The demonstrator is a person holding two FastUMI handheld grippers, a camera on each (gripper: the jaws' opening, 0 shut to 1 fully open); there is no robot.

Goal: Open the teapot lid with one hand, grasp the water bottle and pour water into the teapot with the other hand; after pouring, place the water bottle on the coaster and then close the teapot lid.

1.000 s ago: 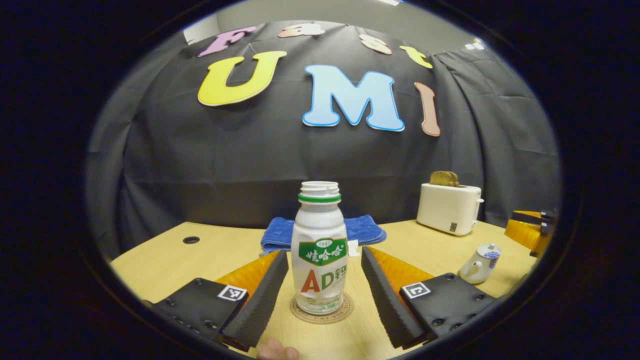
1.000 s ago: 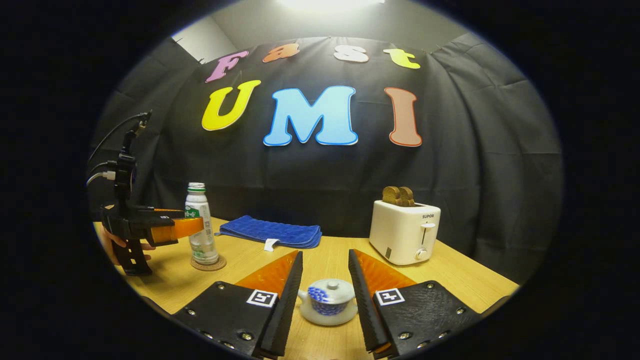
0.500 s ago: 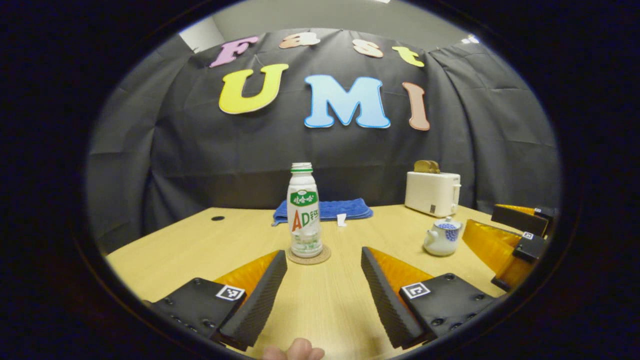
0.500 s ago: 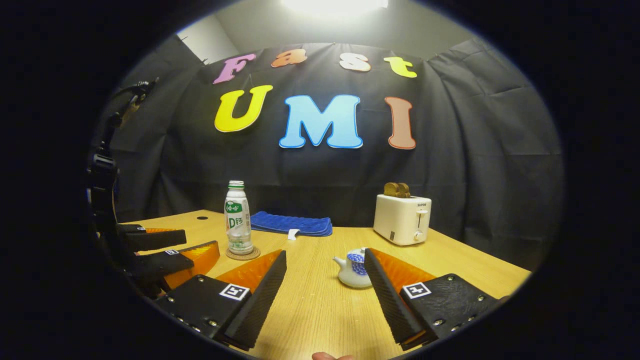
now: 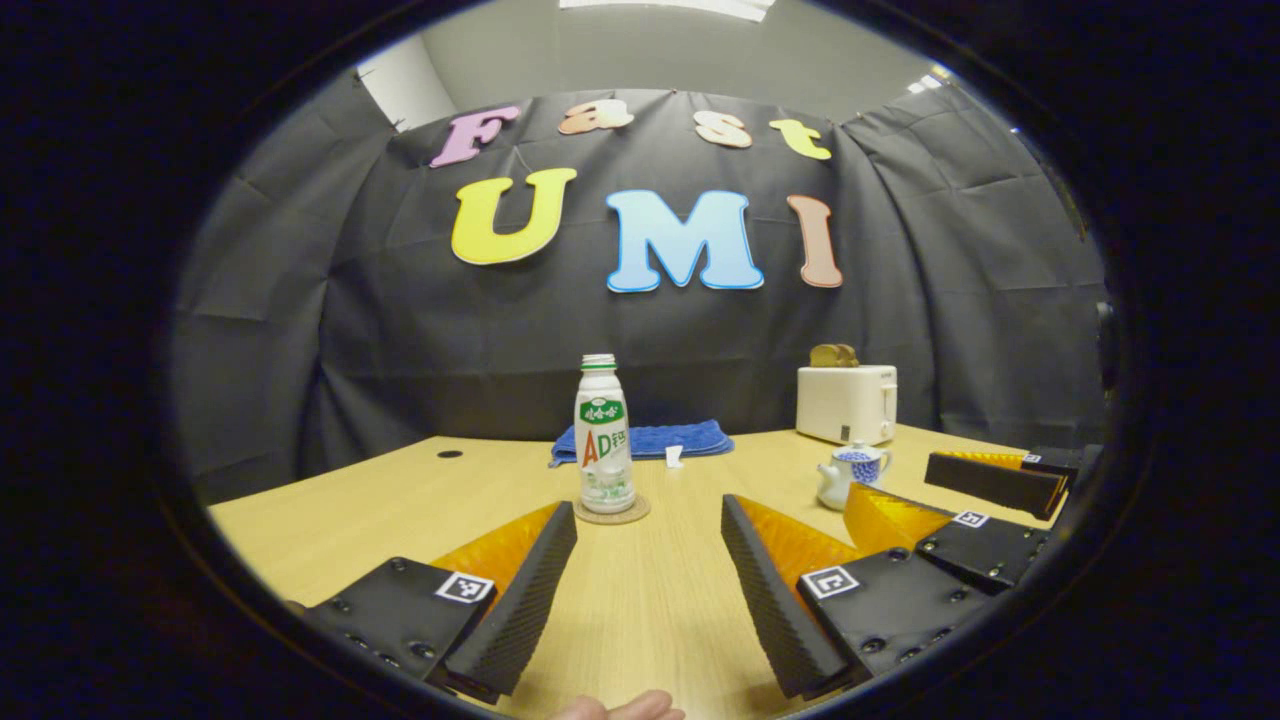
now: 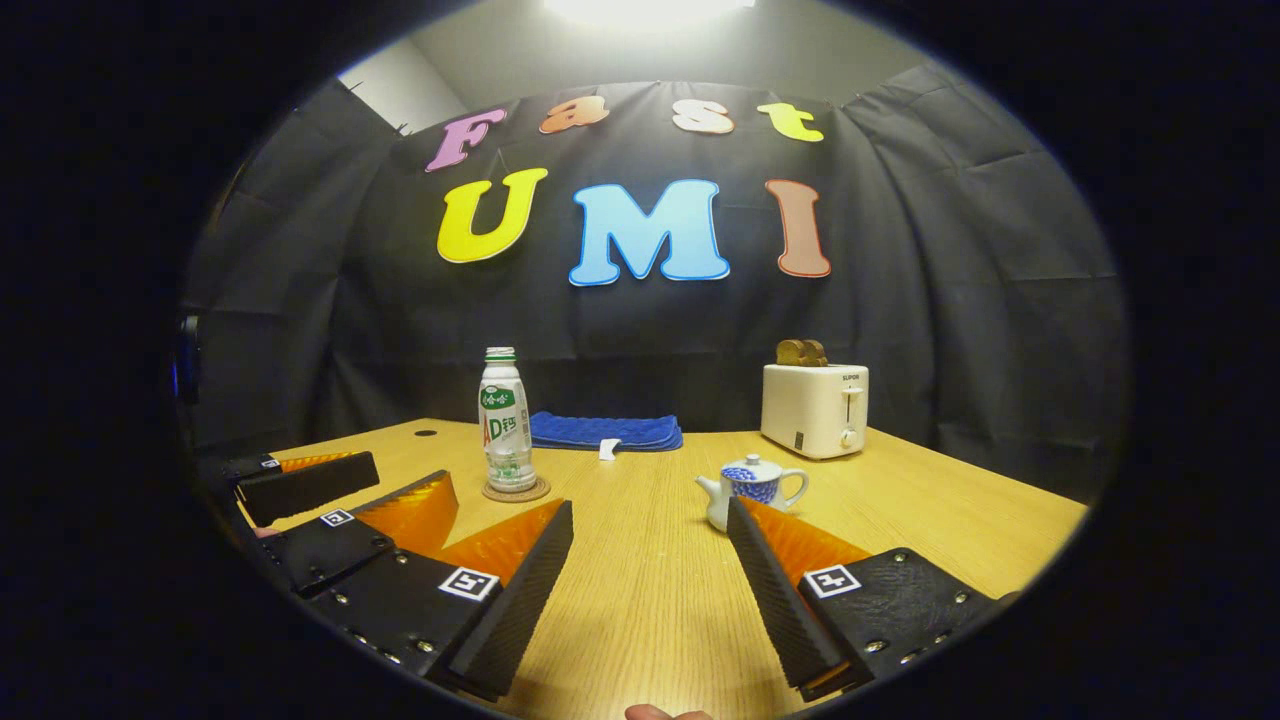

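Wood-grain table (image 5: 380,500) fills your left gripper view, and your left gripper (image 5: 648,590) hangs over it with its claw spread wide, gripping nothing. Straight ahead, well apart from the fingers, the water bottle (image 5: 604,436) stands upright on the round coaster (image 5: 611,512), capless. Off to the right the teapot (image 5: 850,474) sits on the table with its lid on, and the right gripper (image 5: 975,500) reaches in just in front of it. A blue folded towel (image 5: 645,441) and a white toaster (image 5: 846,402) stand along the back.

In your right gripper view the right gripper (image 6: 648,585) is likewise spread wide and empty. The teapot (image 6: 752,489) stands just beyond its right finger, its lid (image 6: 755,466) seated. The bottle (image 6: 505,427) rests on the coaster (image 6: 515,490), the left gripper (image 6: 345,500) near it.

Bottle on coaster and lid shut is how the task would leave things, yet it equally fits a table laid out for pouring; one moment does not settle which. Hard to make out: any water level inside the teapot, and your hands, cut off at the lower edge.
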